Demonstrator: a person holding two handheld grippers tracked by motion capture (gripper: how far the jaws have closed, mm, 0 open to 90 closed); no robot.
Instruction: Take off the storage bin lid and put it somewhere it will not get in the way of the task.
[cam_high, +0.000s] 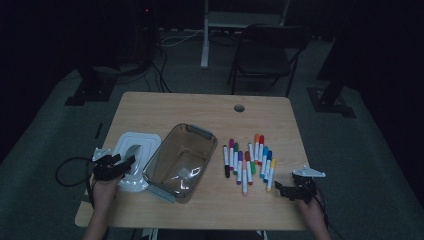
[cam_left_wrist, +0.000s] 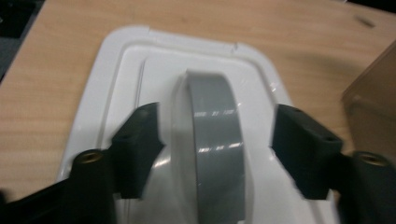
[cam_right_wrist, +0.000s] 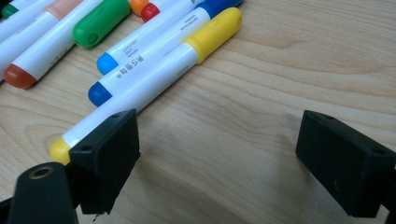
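A: where's the white lid (cam_high: 136, 150) sitting?

B: flat on the table (cam_high: 210, 107), left of the clear bin (cam_high: 181, 155). My left gripper (cam_left_wrist: 217, 140) is straddling its grey handle (cam_left_wrist: 217, 140), jaws spread, not pinching. My right gripper (cam_right_wrist: 219, 154) is hanging wide beside the yellow marker (cam_right_wrist: 154, 79).

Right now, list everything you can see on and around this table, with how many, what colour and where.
Table: one, light wood, centre of the high view.
Lid: one, white with a grey handle, left side of the table, flat.
Bin: one, clear brownish, lidless, right of the lid.
Markers: about a dozen, white barrels, mixed cap colours, lying side by side right of the bin.
Yellow marker: one, at the right edge of that group.
Chair: one, dark, behind the table.
Left gripper: one, black, jaws open either side of the handle, apart from it.
Right gripper: one, black, jaws open over bare wood beside the yellow marker.
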